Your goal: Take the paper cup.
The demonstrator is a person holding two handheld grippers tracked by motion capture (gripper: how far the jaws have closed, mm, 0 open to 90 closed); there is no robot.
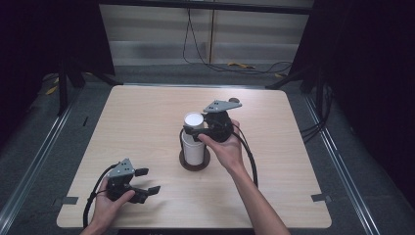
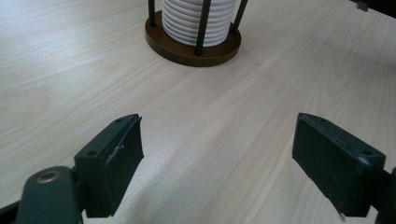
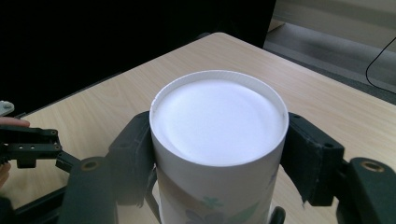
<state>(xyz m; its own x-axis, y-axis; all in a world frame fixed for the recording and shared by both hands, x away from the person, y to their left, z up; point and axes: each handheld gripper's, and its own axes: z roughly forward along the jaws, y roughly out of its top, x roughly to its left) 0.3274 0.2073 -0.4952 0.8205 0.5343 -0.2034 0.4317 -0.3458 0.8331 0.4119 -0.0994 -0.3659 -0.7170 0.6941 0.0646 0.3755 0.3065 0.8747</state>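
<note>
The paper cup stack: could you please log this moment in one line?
right gripper: shut on top paper cup | cup stack: in holder | left gripper: open, above table

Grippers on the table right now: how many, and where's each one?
2. The left gripper sits near the table's front-left corner, jaws open. The right gripper is at the centre, clamped on the top paper cup of the stack.

1. A white cup stack (image 1: pixel 193 137) in a dark wooden holder (image 1: pixel 194 163) stands mid-table, the one obstacle.
2. My right gripper (image 1: pixel 197 132) clamps it from the right, blocking that side.
3. My left gripper (image 1: pixel 147 181) rests near the front-left, with bare table (image 1: pixel 147 117) between it and the holder.
</note>
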